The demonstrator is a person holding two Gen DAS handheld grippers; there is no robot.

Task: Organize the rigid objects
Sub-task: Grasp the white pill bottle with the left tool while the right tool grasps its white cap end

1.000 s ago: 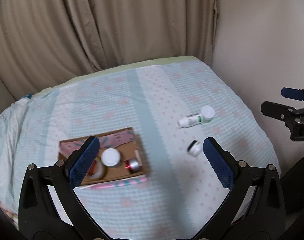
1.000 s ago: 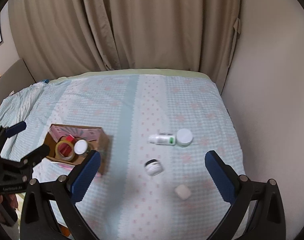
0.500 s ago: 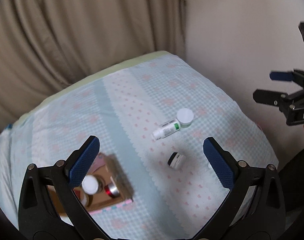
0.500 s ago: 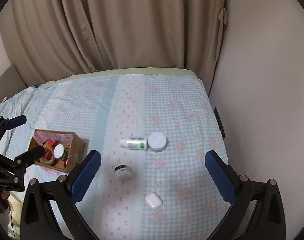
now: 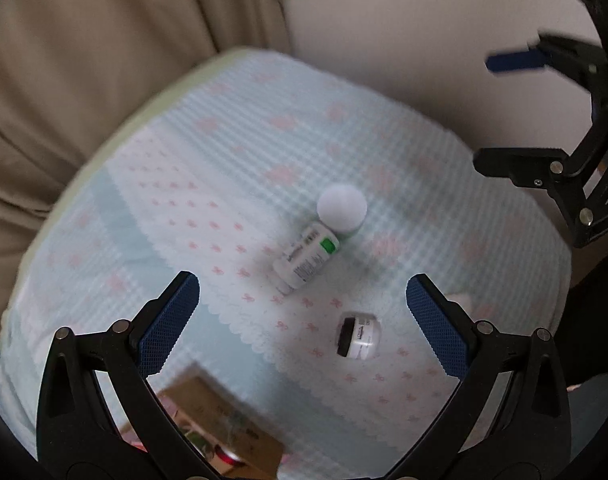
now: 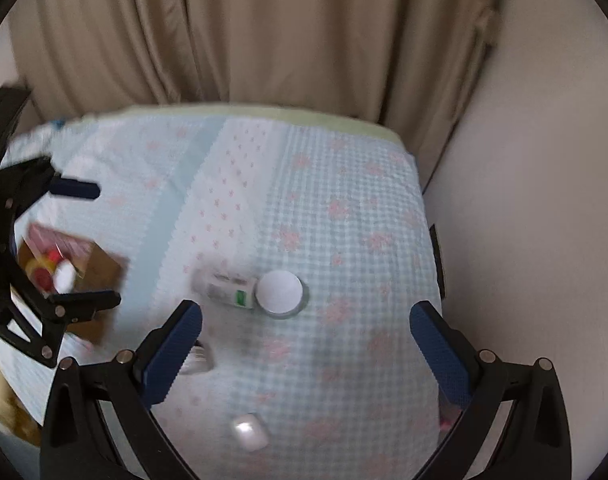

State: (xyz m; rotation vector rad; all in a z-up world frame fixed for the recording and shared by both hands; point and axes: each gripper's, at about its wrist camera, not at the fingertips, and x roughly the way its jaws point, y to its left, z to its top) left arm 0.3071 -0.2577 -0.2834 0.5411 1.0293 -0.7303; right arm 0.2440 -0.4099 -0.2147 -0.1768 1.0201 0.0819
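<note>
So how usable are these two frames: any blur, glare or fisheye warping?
Left wrist view: motion smear on the cardboard box; the white bottle with a green label stays readable. Right wrist view: blurrier, smearing the small white case and the left gripper. Both: soft even light, no glare, dark corners, bed edges bowed.

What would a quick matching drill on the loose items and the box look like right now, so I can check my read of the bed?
Things:
1. white bottle
2. small jar
3. cardboard box
4. round white lid

States:
A. holds several items
B. on its side, black cap
C. touches the bottle's end
D. lying down, green label patch

Pairs: 1-D, 2-B, 3-A, 4-C
</note>
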